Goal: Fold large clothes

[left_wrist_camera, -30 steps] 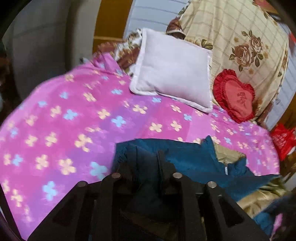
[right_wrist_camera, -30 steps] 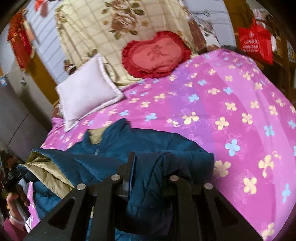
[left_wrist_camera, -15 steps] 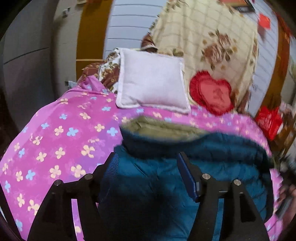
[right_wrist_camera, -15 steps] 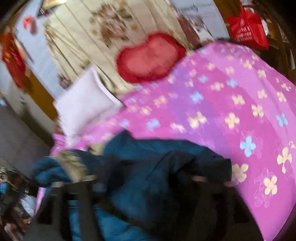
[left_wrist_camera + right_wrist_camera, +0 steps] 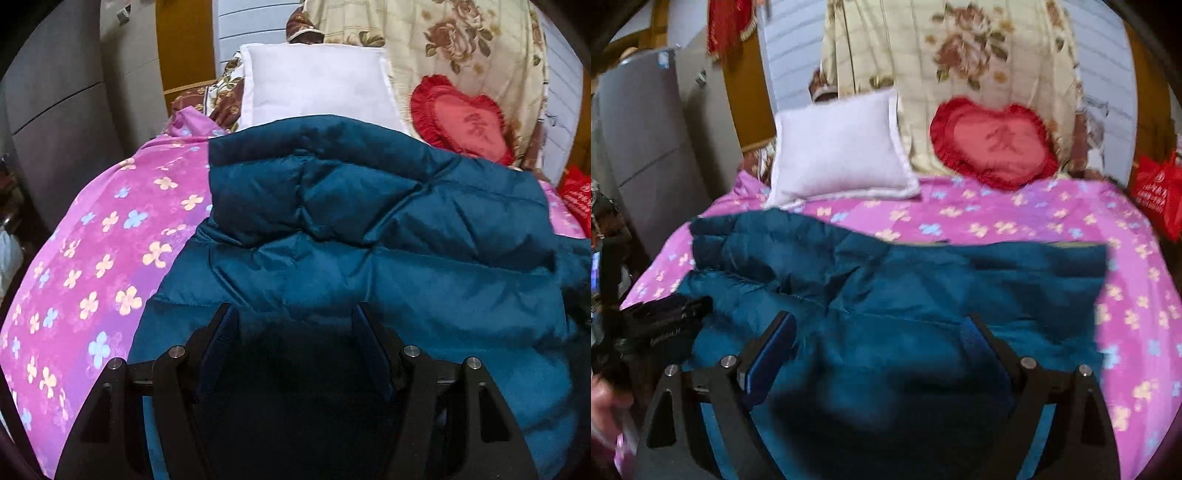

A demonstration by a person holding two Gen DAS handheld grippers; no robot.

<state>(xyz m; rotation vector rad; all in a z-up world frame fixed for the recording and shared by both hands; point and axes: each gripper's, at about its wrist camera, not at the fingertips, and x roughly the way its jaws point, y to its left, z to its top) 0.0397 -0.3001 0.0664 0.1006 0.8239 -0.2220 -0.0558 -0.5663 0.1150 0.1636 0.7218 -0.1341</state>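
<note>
Both hand-held grippers stand wide open, gripping nothing. The left hand-held gripper [image 5: 295, 325] and the right hand-held gripper [image 5: 881, 332] each hover over the blue jacket [image 5: 905, 280], which lies spread on the pink bed [image 5: 1126, 280]. A heart cushion [image 5: 995, 142] bears a character too blurred to read.

Readable text is minimal. Red heart-shaped cushion [image 5: 995, 142] at 1 o'clock in the right wrist view carries 1 darker red embroidered character at its centre, too blurred to identify; same cushion [image 5: 467, 122] at 2 o'clock in the left wrist view, character equally unclear. Red bag [image 5: 1158, 192] at 3 o'clock in the right wrist view has pale printed lettering, illegible. Nothing else bears text.
</note>
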